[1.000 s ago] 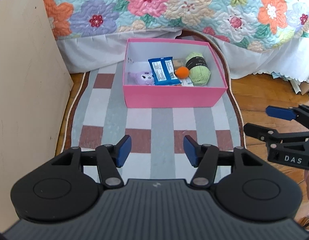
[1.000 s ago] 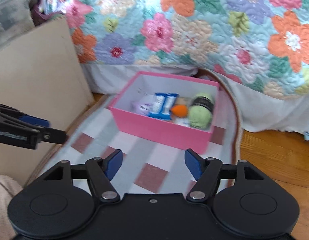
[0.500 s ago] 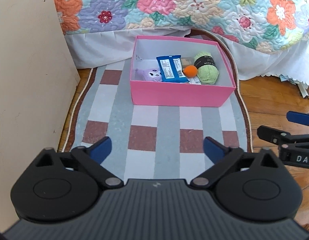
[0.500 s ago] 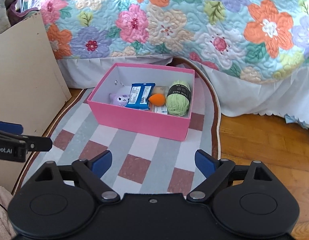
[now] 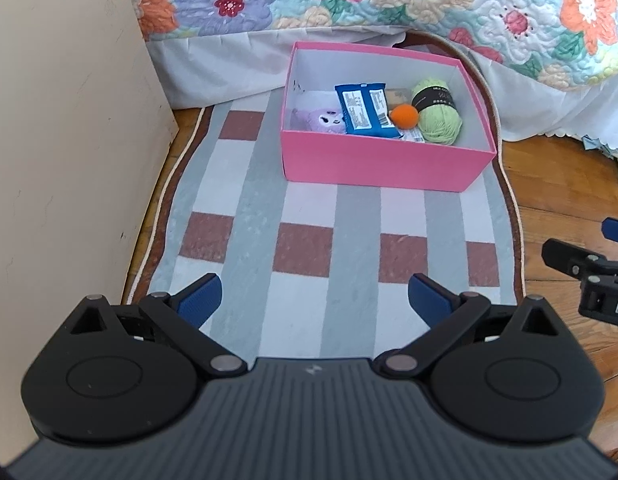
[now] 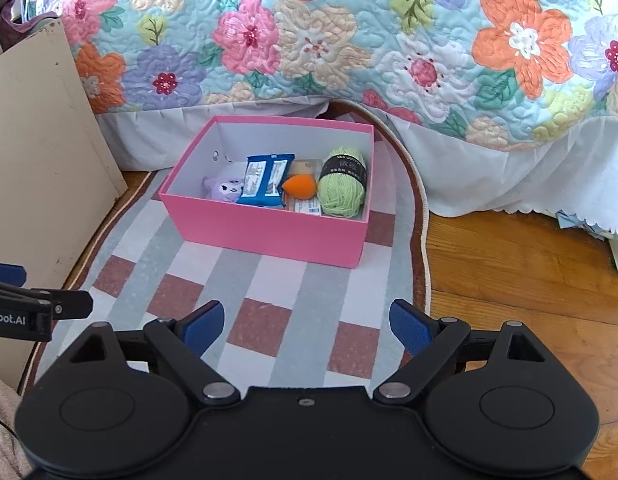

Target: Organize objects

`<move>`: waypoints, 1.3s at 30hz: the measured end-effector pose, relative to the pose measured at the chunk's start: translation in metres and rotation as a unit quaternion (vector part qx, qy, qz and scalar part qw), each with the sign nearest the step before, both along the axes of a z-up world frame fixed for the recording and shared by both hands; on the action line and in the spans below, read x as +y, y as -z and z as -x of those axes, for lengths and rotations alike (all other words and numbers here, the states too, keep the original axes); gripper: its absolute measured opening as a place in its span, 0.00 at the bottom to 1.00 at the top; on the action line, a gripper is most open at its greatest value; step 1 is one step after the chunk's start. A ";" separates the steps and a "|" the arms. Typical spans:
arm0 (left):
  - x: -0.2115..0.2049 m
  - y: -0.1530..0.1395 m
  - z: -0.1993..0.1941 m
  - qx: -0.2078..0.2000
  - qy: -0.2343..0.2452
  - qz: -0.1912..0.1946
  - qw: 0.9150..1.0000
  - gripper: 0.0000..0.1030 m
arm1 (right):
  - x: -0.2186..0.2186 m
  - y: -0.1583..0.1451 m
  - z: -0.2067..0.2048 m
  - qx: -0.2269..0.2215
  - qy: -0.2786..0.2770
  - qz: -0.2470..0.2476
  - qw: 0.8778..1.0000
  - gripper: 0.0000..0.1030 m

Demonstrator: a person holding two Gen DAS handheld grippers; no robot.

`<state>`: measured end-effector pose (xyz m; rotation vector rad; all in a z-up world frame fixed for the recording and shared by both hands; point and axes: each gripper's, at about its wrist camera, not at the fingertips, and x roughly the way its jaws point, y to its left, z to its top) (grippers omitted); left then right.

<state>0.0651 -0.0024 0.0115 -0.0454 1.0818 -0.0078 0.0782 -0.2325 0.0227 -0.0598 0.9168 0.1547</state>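
Observation:
A pink box (image 5: 373, 162) (image 6: 269, 236) stands on a striped rug. In it lie a purple plush toy (image 5: 323, 118) (image 6: 225, 190), a blue snack packet (image 5: 365, 110) (image 6: 265, 180), an orange ball (image 5: 405, 115) (image 6: 300, 186) and a green yarn ball (image 5: 439, 114) (image 6: 343, 186). My left gripper (image 5: 313, 300) is open and empty above the rug, well short of the box. My right gripper (image 6: 305, 324) is open and empty too. Each gripper shows at the edge of the other's view, the right one (image 5: 589, 256) and the left one (image 6: 33, 304).
A bed with a floral quilt (image 6: 349, 40) and white skirt stands behind the box. A beige board (image 5: 61, 152) stands on the left. Wooden floor (image 6: 529, 272) lies right of the rug (image 5: 305, 240). Papers lie at the far right under the skirt.
Both grippers have opened wider and drawn back from the box. The box and its contents have not moved.

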 end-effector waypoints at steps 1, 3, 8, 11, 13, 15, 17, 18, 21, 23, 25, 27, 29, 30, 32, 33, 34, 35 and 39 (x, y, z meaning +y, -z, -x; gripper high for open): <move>0.000 0.000 0.000 0.001 -0.001 -0.003 1.000 0.98 | 0.000 0.000 0.000 0.001 0.002 0.002 1.000 0.90; -0.002 0.001 0.002 0.001 0.003 -0.014 1.000 0.98 | -0.002 0.002 0.001 0.004 0.009 0.007 1.000 0.90; -0.005 0.004 0.004 0.012 0.013 -0.010 1.000 0.98 | -0.005 0.004 0.000 0.014 0.023 0.026 0.999 0.90; -0.008 0.004 0.006 0.012 0.014 -0.011 1.000 0.98 | -0.008 0.005 0.000 0.017 0.029 0.024 0.999 0.90; -0.009 0.005 0.007 0.017 0.014 -0.019 1.000 0.98 | -0.009 0.005 0.000 0.023 0.030 0.021 0.999 0.90; -0.009 0.003 0.008 0.016 0.012 -0.028 0.999 0.98 | -0.010 0.002 0.004 0.031 0.032 0.006 0.999 0.90; -0.006 0.000 0.011 0.006 0.007 -0.028 1.000 0.98 | -0.010 -0.001 0.007 0.034 0.031 -0.006 0.999 0.90; -0.005 -0.001 0.012 0.005 0.003 -0.025 1.000 0.98 | -0.008 -0.002 0.008 0.035 0.030 -0.005 0.999 0.90; 0.001 -0.002 0.014 0.006 -0.003 -0.017 1.000 0.98 | -0.005 -0.003 0.011 0.030 0.031 0.003 0.999 0.90; 0.003 -0.002 0.013 0.007 -0.005 -0.017 1.000 0.98 | -0.003 -0.002 0.011 0.032 0.027 0.005 0.999 0.90; 0.005 -0.002 0.012 0.009 -0.007 -0.020 1.000 0.98 | -0.001 -0.002 0.011 0.032 0.027 0.010 0.999 0.90; 0.006 -0.002 0.012 0.008 -0.009 -0.023 1.000 0.98 | -0.001 -0.001 0.012 0.029 0.026 0.014 0.999 0.90; 0.007 0.000 0.011 0.010 -0.010 -0.024 1.000 0.98 | -0.002 -0.001 0.012 0.029 0.026 0.012 0.999 0.90; 0.007 0.000 0.010 0.013 -0.010 -0.023 1.000 0.98 | -0.002 -0.001 0.012 0.030 0.026 0.010 0.999 0.90; 0.007 0.002 0.009 0.015 -0.009 -0.022 1.000 0.98 | -0.004 0.000 0.012 0.032 0.027 0.009 0.999 0.90; 0.007 0.003 0.008 0.016 -0.009 -0.023 1.000 0.98 | -0.005 0.001 0.012 0.031 0.029 0.009 0.999 0.90; 0.006 0.004 0.007 0.018 -0.008 -0.025 0.999 0.98 | -0.006 0.001 0.012 0.031 0.031 0.008 0.999 0.90; 0.005 0.004 0.006 0.020 -0.007 -0.027 0.999 0.98 | -0.007 0.002 0.011 0.033 0.034 0.008 0.999 0.90; 0.000 0.006 0.007 0.018 0.002 -0.046 0.999 0.98 | -0.011 0.003 0.011 0.029 0.043 0.011 0.999 0.90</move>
